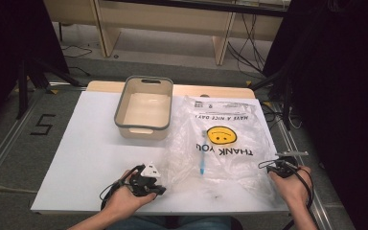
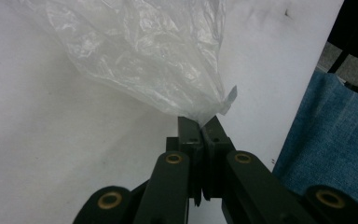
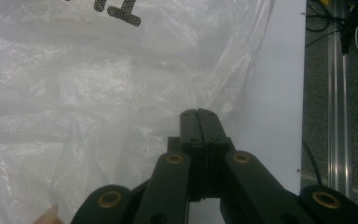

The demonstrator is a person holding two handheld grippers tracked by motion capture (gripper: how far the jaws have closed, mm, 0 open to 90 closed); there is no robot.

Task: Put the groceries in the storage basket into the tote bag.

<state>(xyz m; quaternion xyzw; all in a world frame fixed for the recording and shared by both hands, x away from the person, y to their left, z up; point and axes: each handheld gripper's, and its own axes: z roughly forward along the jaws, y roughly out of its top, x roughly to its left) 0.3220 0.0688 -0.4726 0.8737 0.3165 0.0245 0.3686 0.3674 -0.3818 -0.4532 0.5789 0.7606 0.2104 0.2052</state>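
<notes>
- Plastic bag (image 1: 220, 139): clear, crinkled, lying flat on the right half of the white table (image 1: 86, 158). It is carrying a yellow smiley face and the words "THANK YOU" and "HAVE A NICE DAY", all reading upside down from the person's side. Its long axis is running from the near edge of the table toward the far edge.
- Pen (image 1: 202, 155): a slim stick with a blue near end, lying inside the bag, its length running near-to-far like the bag's.
- Left gripper (image 1: 146, 184): resting at the bag's near left corner. In the left gripper view its jaws are clenched on a pinched tip of the bag (image 2: 205, 109), with the film fanning up and away from the left gripper (image 2: 200, 128).
- Right gripper (image 1: 283, 165): sitting at the bag's right edge, near the near right corner. In the right gripper view the jaws of the right gripper (image 3: 199, 114) are pressed together; the bag (image 3: 98, 93) is spreading left and ahead of them, and its edge is meeting the tips, though whether film is pinched between them cannot be told.
- Bin (image 1: 143, 108): beige with a grey rim, standing on the table just beside the bag's far left part.
</notes>
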